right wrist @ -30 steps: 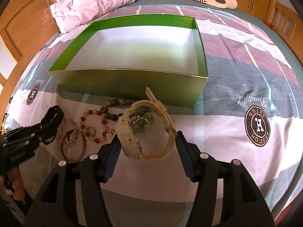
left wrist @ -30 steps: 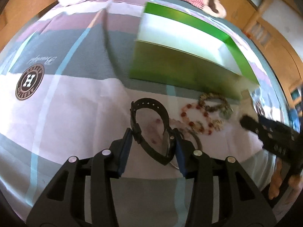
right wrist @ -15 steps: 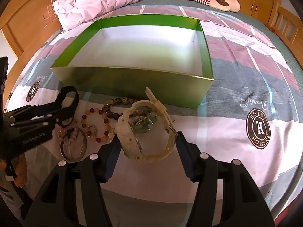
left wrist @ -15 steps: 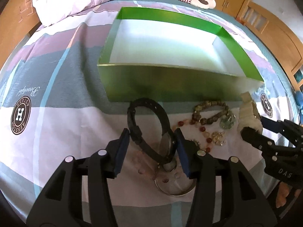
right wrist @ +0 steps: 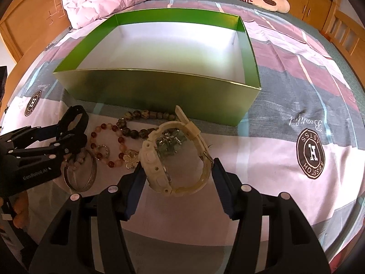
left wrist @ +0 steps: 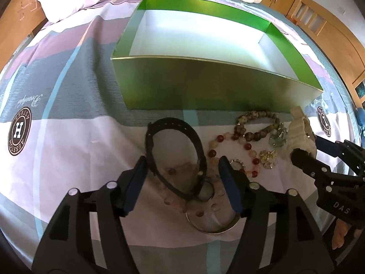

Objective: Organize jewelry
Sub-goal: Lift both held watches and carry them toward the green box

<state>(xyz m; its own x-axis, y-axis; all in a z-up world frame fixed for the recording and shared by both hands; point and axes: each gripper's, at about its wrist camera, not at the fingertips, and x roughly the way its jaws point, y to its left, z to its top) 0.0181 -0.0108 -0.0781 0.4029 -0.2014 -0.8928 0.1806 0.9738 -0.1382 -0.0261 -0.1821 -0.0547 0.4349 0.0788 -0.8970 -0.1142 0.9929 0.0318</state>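
On the bed, the left gripper (left wrist: 181, 178) is opening, loosening its earlier squeeze on the black watch (left wrist: 175, 157). The right gripper (right wrist: 176, 174) clasps the cream watch (right wrist: 175, 157); green box (right wrist: 159, 91) empty.

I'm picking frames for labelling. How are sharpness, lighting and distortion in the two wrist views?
Left wrist: sharp, strong fisheye bending, dark corners, the box front wall in shade, bright white floor inside. Right wrist: also sharp, same bowing of the bed edges, soft glare on the box floor, beads clearly legible.
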